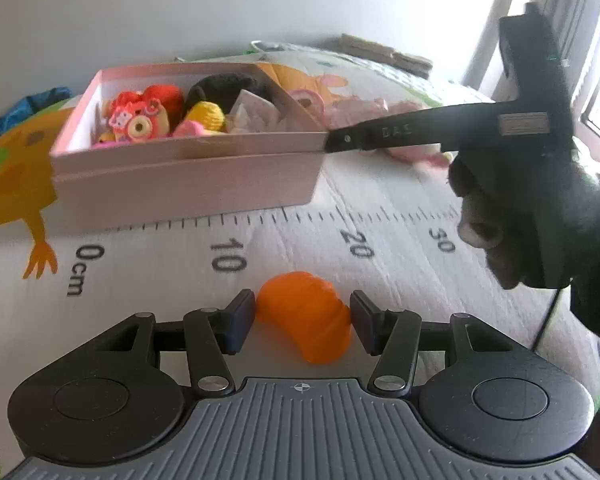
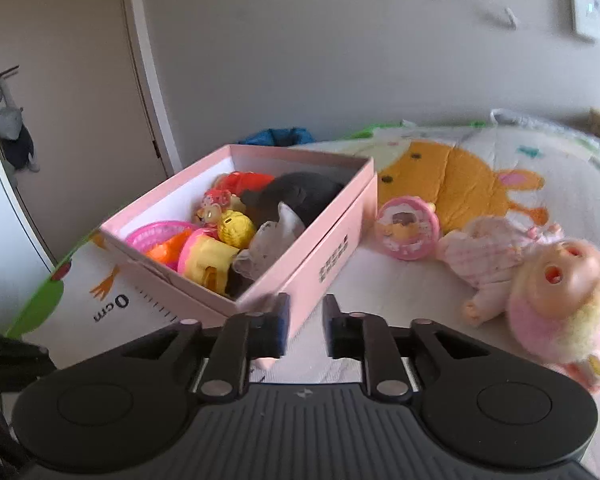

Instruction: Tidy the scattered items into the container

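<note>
A pink box (image 1: 188, 176) on the play mat holds several toys; it also shows in the right wrist view (image 2: 332, 240). In the left wrist view an orange ridged toy (image 1: 304, 316) lies on the mat between my left gripper's (image 1: 302, 320) open fingers, which stand at its two sides. My right gripper (image 2: 305, 326) is at the box's near corner, its jaws narrowly apart with the left finger (image 2: 278, 328) against the corner; from the left view its fingertip (image 1: 342, 140) touches the box's right end. A pink doll (image 2: 540, 280) and a round pink toy (image 2: 408, 232) lie right of the box.
The play mat (image 1: 340, 240) has a printed ruler and an orange animal picture. A blue bundle (image 2: 280, 136) lies by the wall behind the box. A door (image 2: 60, 120) stands at the left. A gloved hand (image 1: 540, 220) holds the right gripper.
</note>
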Demonstrator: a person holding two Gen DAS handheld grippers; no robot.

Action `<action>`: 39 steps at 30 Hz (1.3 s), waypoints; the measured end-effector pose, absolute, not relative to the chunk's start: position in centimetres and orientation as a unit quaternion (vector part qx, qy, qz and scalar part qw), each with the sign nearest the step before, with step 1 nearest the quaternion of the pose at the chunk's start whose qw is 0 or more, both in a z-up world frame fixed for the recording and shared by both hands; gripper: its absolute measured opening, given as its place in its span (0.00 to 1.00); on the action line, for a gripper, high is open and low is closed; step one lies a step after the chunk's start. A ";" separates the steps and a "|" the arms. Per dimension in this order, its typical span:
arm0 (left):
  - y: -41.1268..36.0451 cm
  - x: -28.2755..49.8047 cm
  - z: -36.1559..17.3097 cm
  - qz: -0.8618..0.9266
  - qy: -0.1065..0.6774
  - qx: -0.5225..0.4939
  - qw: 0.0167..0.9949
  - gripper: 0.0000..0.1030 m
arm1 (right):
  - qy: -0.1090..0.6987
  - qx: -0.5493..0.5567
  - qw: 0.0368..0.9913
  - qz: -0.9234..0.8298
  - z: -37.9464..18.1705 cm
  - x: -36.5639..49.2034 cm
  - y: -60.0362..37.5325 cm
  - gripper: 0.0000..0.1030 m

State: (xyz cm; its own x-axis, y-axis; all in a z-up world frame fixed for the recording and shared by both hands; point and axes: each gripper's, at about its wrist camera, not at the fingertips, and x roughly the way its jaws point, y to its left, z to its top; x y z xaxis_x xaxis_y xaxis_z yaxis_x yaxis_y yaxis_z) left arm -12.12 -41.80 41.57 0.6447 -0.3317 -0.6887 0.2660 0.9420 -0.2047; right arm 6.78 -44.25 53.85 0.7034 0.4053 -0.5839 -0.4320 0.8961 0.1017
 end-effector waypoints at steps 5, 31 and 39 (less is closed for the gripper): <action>-41.8 -12.4 41.7 -0.169 0.388 -0.042 0.905 0.56 | 0.229 -0.064 0.966 0.106 54.6 4.7 -47.3 0.76; -43.4 -10.8 41.6 -0.192 0.386 -0.030 0.902 0.53 | 0.276 -0.144 0.938 0.152 50.8 16.4 -43.3 0.56; -42.4 -10.7 41.1 -0.194 0.393 -0.044 0.898 0.54 | 0.285 -0.136 0.938 0.143 49.7 18.5 -43.1 0.45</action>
State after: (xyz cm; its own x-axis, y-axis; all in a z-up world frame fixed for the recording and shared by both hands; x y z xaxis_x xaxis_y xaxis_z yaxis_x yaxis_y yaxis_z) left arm -10.66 -42.44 41.14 0.6155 -0.3832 -0.6887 0.3140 0.9207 -0.2316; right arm 18.47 -43.12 49.69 0.7966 0.1906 -0.5736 -0.3455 0.9223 -0.1733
